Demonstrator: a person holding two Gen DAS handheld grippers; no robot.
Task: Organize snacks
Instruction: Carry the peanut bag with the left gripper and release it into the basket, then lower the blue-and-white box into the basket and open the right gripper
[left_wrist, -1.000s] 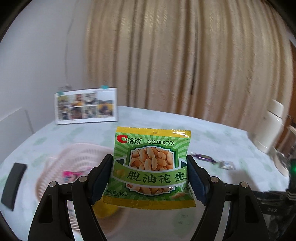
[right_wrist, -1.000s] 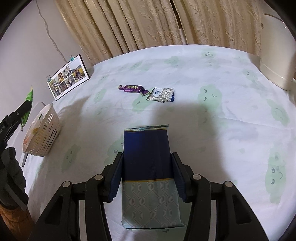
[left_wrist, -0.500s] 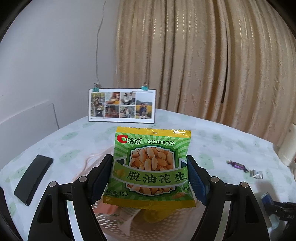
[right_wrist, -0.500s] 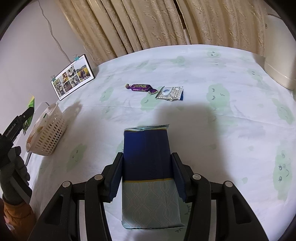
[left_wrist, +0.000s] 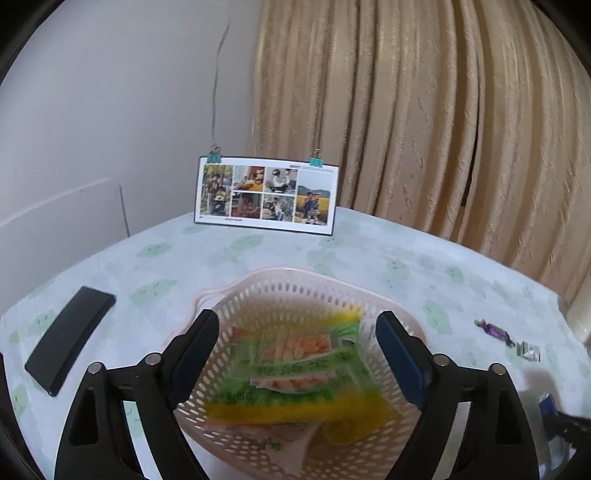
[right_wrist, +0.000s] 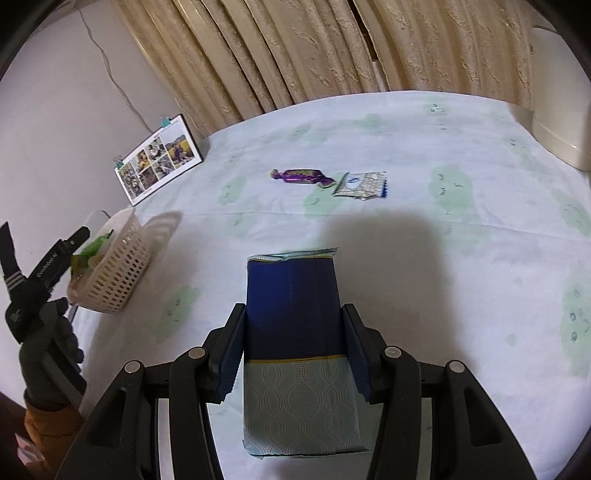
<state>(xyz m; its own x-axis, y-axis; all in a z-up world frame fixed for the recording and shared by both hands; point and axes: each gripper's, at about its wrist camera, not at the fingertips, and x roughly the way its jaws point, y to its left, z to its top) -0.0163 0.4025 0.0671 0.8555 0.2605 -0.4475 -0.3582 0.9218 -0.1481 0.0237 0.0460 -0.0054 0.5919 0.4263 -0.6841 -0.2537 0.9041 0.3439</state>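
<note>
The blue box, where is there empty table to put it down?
Bare cloth lies between the basket and the purple candy, and wide on the right toward the cream appliance. The basket is crowded with packets; the blue box sits clamped in the right gripper.

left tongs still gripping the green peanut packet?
No. In the left wrist view the left tongs stand open, and the green peanut packet, blurred, sits clear of both fingers inside the basket.

Table (right_wrist: 424, 258), pale cloth with green motifs. On it: perforated basket (left_wrist: 295, 288) directly ahead of the left tool; black flat slab (left_wrist: 70, 336) to its left; photo board (left_wrist: 266, 195) beyond; purple candy (right_wrist: 301, 176) and silver sachet (right_wrist: 360, 184) ahead of the right tool.
</note>
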